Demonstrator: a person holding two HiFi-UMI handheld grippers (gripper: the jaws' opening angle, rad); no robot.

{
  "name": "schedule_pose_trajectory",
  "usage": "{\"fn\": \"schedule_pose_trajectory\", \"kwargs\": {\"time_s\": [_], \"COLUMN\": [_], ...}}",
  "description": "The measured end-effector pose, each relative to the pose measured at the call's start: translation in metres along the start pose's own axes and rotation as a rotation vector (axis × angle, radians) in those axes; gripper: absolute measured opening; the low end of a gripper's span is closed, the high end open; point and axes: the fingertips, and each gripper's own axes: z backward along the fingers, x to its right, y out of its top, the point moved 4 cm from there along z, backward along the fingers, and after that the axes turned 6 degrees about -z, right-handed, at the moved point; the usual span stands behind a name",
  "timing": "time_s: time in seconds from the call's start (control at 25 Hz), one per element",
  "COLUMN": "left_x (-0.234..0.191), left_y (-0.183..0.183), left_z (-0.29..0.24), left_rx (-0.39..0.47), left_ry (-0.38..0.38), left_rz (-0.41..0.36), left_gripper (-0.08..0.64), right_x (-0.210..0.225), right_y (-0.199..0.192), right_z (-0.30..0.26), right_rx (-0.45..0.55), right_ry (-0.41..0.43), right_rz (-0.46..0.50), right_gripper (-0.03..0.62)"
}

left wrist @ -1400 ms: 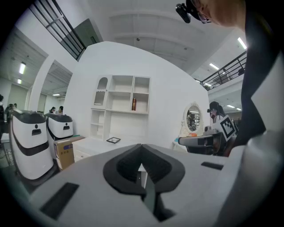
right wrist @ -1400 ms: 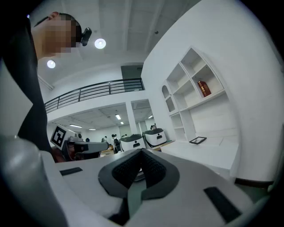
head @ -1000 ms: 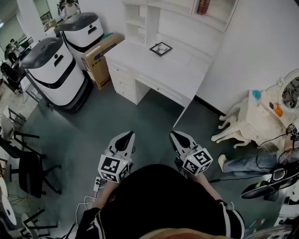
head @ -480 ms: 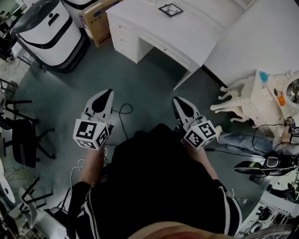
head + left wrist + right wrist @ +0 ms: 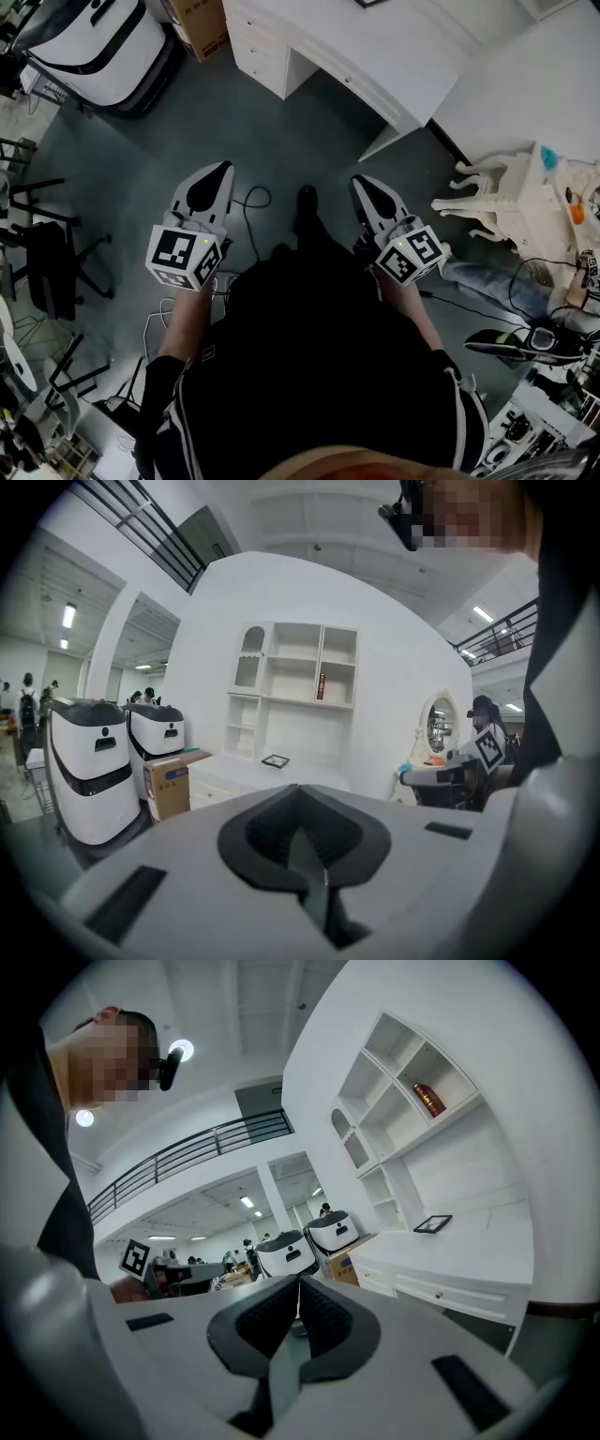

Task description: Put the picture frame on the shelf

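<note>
The small black picture frame (image 5: 275,760) lies flat on the white desk (image 5: 375,52), far ahead of both grippers; it also shows in the right gripper view (image 5: 432,1223). In the head view only its corner (image 5: 371,3) shows at the top edge. The white wall shelf (image 5: 295,682) rises behind the desk, with a dark red book (image 5: 428,1099) in an upper compartment. My left gripper (image 5: 224,169) and right gripper (image 5: 360,181) are held side by side over the green floor, both pointing at the desk. Both are shut with nothing in them, as the gripper views (image 5: 298,789) (image 5: 298,1281) confirm.
White robot bases (image 5: 94,37) and a cardboard box (image 5: 202,23) stand left of the desk. A white ornate side table (image 5: 497,192) and a seated person's legs (image 5: 487,286) are at the right. A black chair (image 5: 47,272) stands left; a cable (image 5: 248,202) lies on the floor.
The view has tipped down and moved toward the desk, so the frame has slid to the top edge. The grippers have spread further apart; both stay shut.
</note>
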Motion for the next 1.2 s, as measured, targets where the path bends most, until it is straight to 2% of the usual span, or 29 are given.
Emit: {"fn": "schedule_pose_trajectory", "kwargs": {"time_s": [0.2,0.32,0.48,0.64,0.92,1.04,1.2], "left_x": [-0.013,-0.012,-0.005,-0.006,-0.031,-0.053,-0.081], "left_y": [0.024,0.052,0.075,0.089,0.098,0.097,0.100], "left_z": [-0.063,-0.107,-0.163,-0.212,-0.268,-0.290,-0.331], "left_rx": [0.007,0.026,-0.002,0.000,-0.006,0.002,0.009], "left_ry": [0.014,-0.014,-0.045,-0.059,-0.071,-0.080,-0.121], "left_rz": [-0.008,0.016,-0.040,-0.042,-0.029,0.006,0.010], "left_gripper": [0.006,0.006,0.006,0.006,0.006,0.006,0.006], "right_x": [0.054,0.094,0.135,0.167,0.198,0.209,0.229], "right_y": [0.034,0.064,0.095,0.109,0.127,0.134,0.143], "right_z": [-0.036,-0.052,-0.072,-0.089,-0.131,-0.150,-0.178], "right_rx": [0.032,0.061,0.087,0.078,0.036,0.032,0.027], "right_ry": [0.036,0.033,0.036,0.051,0.062,0.047,0.014], "right_rz": [-0.004,0.007,0.010,0.010,-0.014,-0.021,-0.028], "right_gripper": [0.020,0.020,0.020,0.020,0.020,0.020,0.020]}}
